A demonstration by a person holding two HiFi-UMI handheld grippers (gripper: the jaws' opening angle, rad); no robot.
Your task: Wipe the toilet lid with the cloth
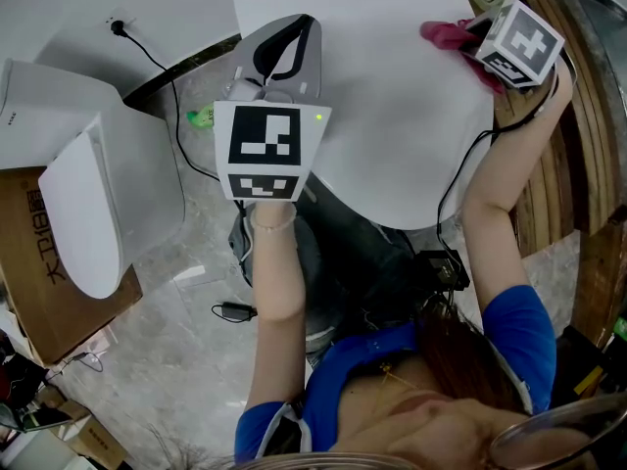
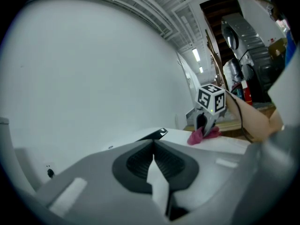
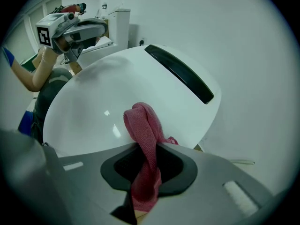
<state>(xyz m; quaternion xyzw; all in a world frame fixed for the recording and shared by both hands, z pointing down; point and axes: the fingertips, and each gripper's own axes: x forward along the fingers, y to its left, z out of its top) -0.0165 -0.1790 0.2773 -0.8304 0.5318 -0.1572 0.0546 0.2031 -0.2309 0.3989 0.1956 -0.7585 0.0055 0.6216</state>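
tool nearest the body, the left tool (image 1: 306, 20), hangs clenched and empty over the near-left rim of the toilet lid (image 1: 392, 125); the lid's long axis runs away from the person toward the dark hinge strip (image 3: 180, 74); farther out, the right tool (image 3: 145, 149) is clamped on the pink cloth (image 3: 143, 121), which appears to rest on the lid by its far right edge; the wipe likely has to sweep left, across the bare white surface.
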